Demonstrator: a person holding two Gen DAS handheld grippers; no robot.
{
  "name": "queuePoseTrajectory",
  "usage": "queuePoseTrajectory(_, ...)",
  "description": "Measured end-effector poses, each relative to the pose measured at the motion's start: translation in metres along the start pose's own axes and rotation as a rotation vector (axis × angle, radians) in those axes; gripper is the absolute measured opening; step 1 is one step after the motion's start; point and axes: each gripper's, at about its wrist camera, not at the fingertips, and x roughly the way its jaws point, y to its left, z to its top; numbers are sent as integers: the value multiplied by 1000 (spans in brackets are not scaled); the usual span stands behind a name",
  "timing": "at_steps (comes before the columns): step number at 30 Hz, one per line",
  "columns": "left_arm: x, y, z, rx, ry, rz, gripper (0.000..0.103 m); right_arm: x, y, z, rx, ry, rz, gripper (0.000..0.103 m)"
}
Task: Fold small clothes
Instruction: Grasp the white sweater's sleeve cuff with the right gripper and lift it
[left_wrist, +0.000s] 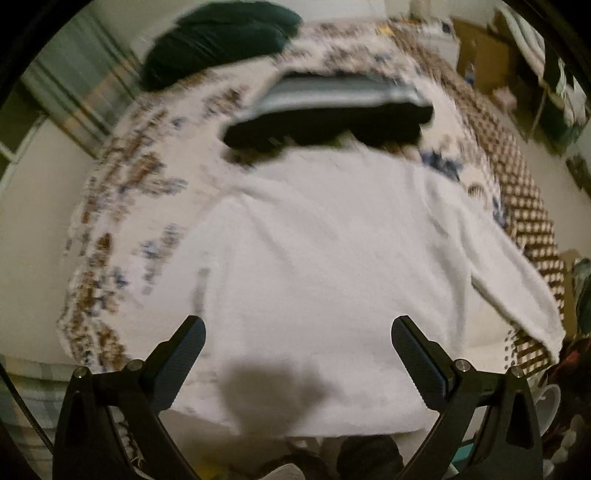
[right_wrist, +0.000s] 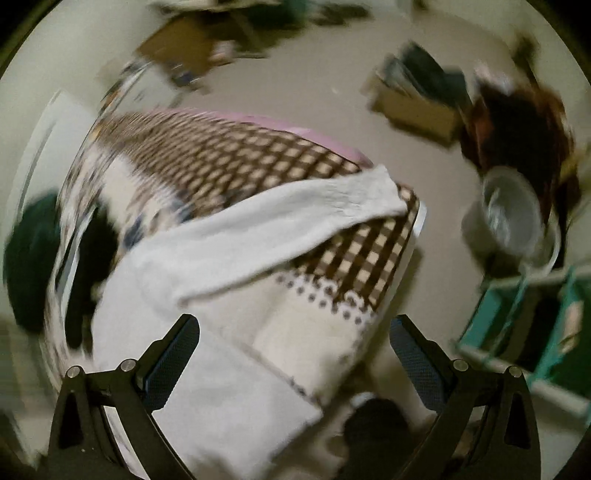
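A: Support surface noted?
B: A bed (left_wrist: 122, 206), covered by a patterned quilt (right_wrist: 258, 147); a white garment (left_wrist: 314, 258) is spread flat on it.
A: Anything else recorded on it?
B: Folded dark clothes (left_wrist: 332, 125) beyond the garment, a dark green bundle (left_wrist: 221, 37) at the far end.

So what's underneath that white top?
The white top lies spread on a patterned bedspread, one sleeve across its checked border. Whatever lies directly beneath the top's body is covered.
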Motion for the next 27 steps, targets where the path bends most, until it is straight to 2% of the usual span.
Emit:
queuePoseTrajectory(5, 83, -48, 2, 66, 72, 22, 103, 108, -66, 32, 207, -1, 42, 103)
queuePoseTrajectory(9, 144, -73, 6, 62, 131, 30, 103, 169, -103, 43, 375, -16, 97, 98)
queuePoseTrajectory(12, 173, -82, 10, 62, 153, 27, 103, 201, -126, 47, 500, -44, 157, 85)
queuePoseTrajectory(13, 180, -83, 11, 62, 154, 26, 103, 211, -133, 48, 537, -60, 175, 77)
queuePoseTrajectory(15, 188, -84, 14, 67, 154, 19, 103, 225, -145, 47, 613, -115, 190, 75)
queuePoseTrajectory(16, 190, -82, 15, 67, 152, 14, 103, 227, -149, 46, 640, -158, 200, 57)
queuePoseTrajectory(17, 190, -78, 16, 61, 146, 5, 103, 228, -149, 47, 644, -184, 189, 23)
queuePoseTrajectory(18, 189, -74, 17, 55, 140, -4, 103, 231, -149, 48, 638, -198, 161, 12)
queuePoseTrajectory(20, 186, -66, 19, 48, 129, -18, 103, 235, -147, 50, 624, -229, 131, 10)
queuePoseTrajectory(23, 179, -46, 22, 28, 102, -35, 103, 228, -127, 56, 526, -273, 91, 9)
queuePoseTrajectory(27, 168, -2, 25, -26, 68, -44, 103, 193, -59, 59, 309, -338, 75, 8)
